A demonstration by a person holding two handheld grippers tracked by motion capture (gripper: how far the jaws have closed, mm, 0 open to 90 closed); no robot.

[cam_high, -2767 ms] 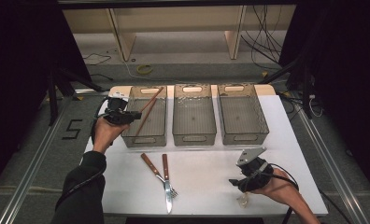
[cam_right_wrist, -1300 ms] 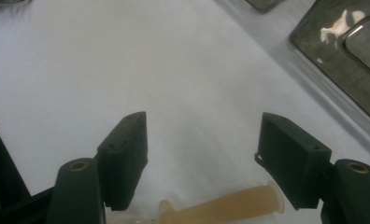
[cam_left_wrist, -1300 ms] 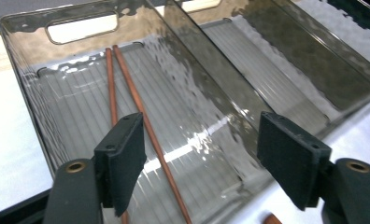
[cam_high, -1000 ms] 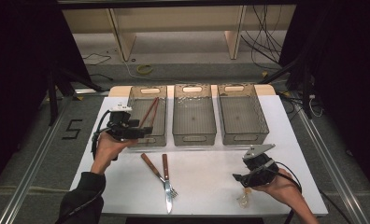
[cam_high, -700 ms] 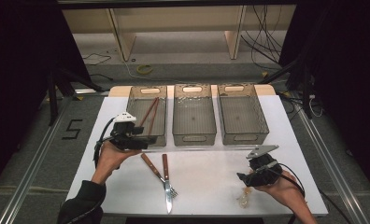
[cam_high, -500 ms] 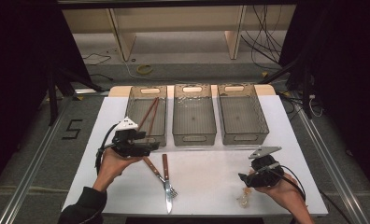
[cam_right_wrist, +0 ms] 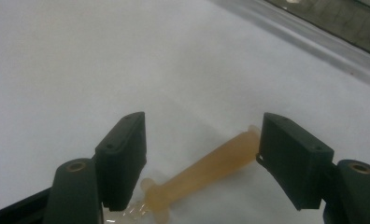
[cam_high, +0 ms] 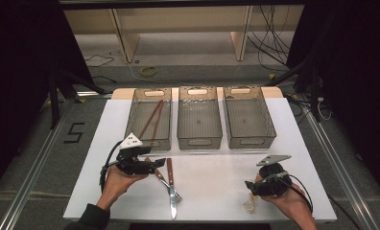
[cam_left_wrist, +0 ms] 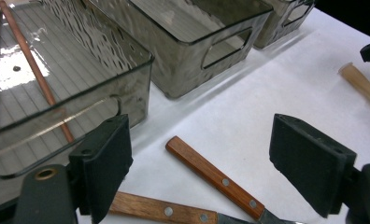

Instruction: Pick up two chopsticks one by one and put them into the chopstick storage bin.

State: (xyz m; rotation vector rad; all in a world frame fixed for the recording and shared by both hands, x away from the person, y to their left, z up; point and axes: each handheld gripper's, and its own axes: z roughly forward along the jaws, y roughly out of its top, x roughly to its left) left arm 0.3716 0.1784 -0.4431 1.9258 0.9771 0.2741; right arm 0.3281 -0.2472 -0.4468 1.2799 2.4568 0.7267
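Your left gripper (cam_high: 160,164): near left of the white table (cam_high: 217,201), jaws wide and just been opening, nothing between the pads; in the left gripper view they stand over two wooden handles lying on the table. Knife (cam_left_wrist: 220,179) and fork (cam_high: 171,184): near left of centre, side by side, handles toward the bins, metal ends toward you; the gripper's tips sit just above the handle ends. Your right gripper (cam_high: 249,186): near right, jaws wide, gripping nothing; in the right gripper view a pale amber handle (cam_right_wrist: 206,175) lies on the table between the pads, one end just beside the right pad, whether touching cannot be told. Three clear bins in a row at the far side: left bin (cam_high: 133,115) holds two reddish-brown chopsticks (cam_high: 150,120) lying lengthwise; middle bin (cam_high: 199,139) and right bin (cam_high: 269,124) stand beside it, close together. Grey three-cornered plate on top of each gripper. A cable trails from each toward your wrists.
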